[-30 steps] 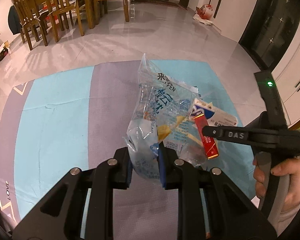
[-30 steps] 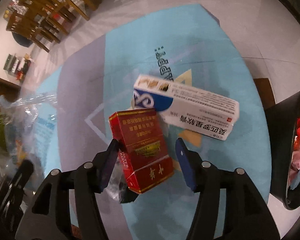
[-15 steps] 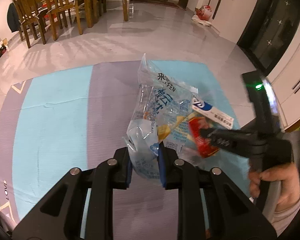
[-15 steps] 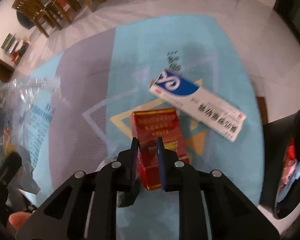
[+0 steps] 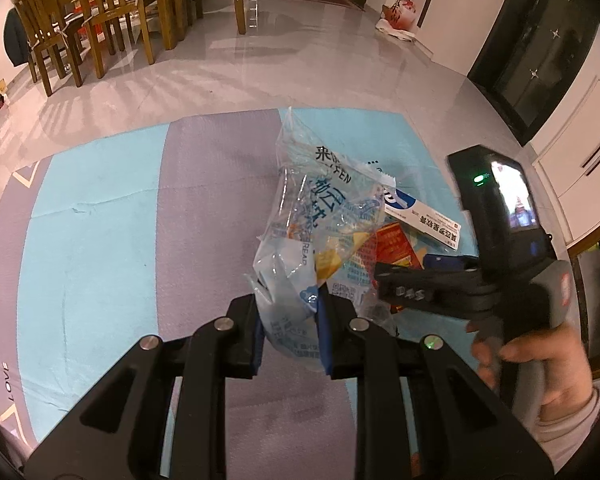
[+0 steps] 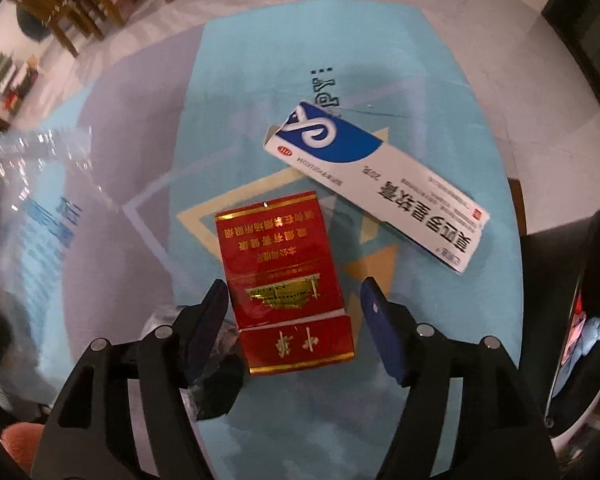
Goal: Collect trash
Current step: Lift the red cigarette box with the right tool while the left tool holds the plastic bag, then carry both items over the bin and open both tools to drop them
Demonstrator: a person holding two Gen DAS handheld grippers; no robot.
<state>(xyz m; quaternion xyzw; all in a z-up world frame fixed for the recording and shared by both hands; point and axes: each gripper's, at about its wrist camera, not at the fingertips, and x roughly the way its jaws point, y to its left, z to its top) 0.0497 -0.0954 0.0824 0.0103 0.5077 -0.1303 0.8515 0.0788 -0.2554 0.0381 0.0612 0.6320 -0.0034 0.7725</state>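
My left gripper (image 5: 288, 320) is shut on a clear plastic bag (image 5: 320, 232) with blue print, holding it up above the blue and grey mat (image 5: 100, 240). My right gripper (image 6: 294, 308) is open, its jaws on either side of a red cigarette pack (image 6: 284, 280) that lies on the mat; the left jaw is close to it, the right one apart. The pack also shows in the left wrist view (image 5: 392, 244), just right of the bag. A white and blue carton (image 6: 376, 192) lies on the mat beyond the pack and to its right.
A black trash bin (image 6: 568, 320) with rubbish inside stands at the mat's right edge. Wooden chairs and a table (image 5: 96, 12) stand far back left on the tiled floor. A dark cabinet (image 5: 540, 48) lines the right wall.
My right gripper was closed around the red pack half a second ago; now its jaws are spread wide and the pack lies between them. The left gripper has kept holding the bag.
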